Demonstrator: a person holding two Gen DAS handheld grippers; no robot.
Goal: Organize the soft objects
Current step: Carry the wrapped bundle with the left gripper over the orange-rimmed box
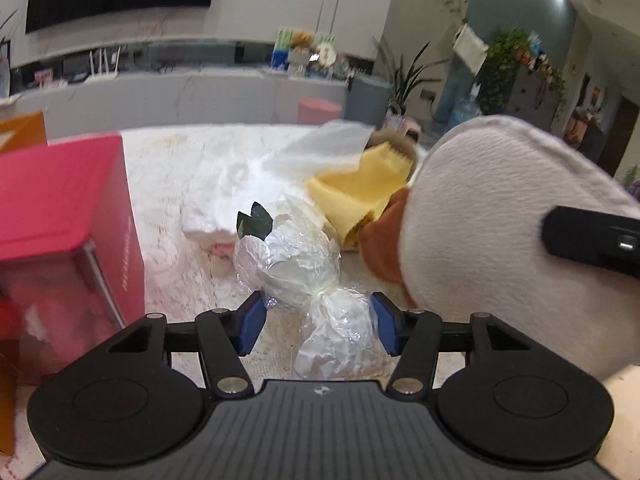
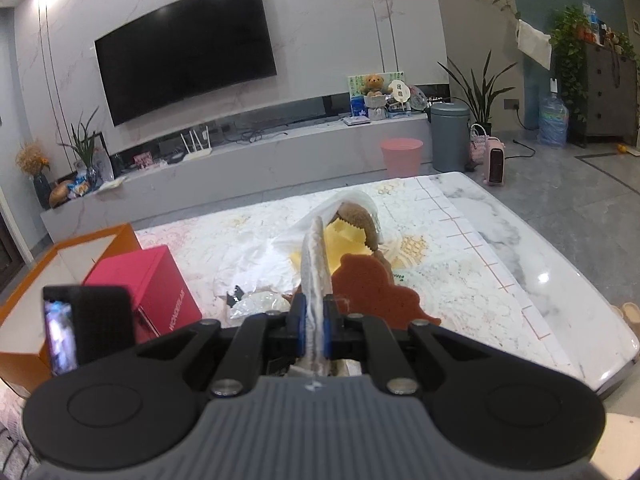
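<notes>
Edgewise, plush pad lengthwise away, pinched by right tool, left tool spread around wrapped bundle.

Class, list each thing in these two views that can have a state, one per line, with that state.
left gripper: open, astride the wrapped bundle
wrapped bundle: lying on the table
right gripper: shut on the grey plush pad
grey plush pad: held edge-up
red box: lid closed
television: off

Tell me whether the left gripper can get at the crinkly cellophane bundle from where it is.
Probably yes. The cellophane bundle already lies between the open fingers of the left gripper, with nothing in front of it. The white plush piece crowds its right side only.
</notes>
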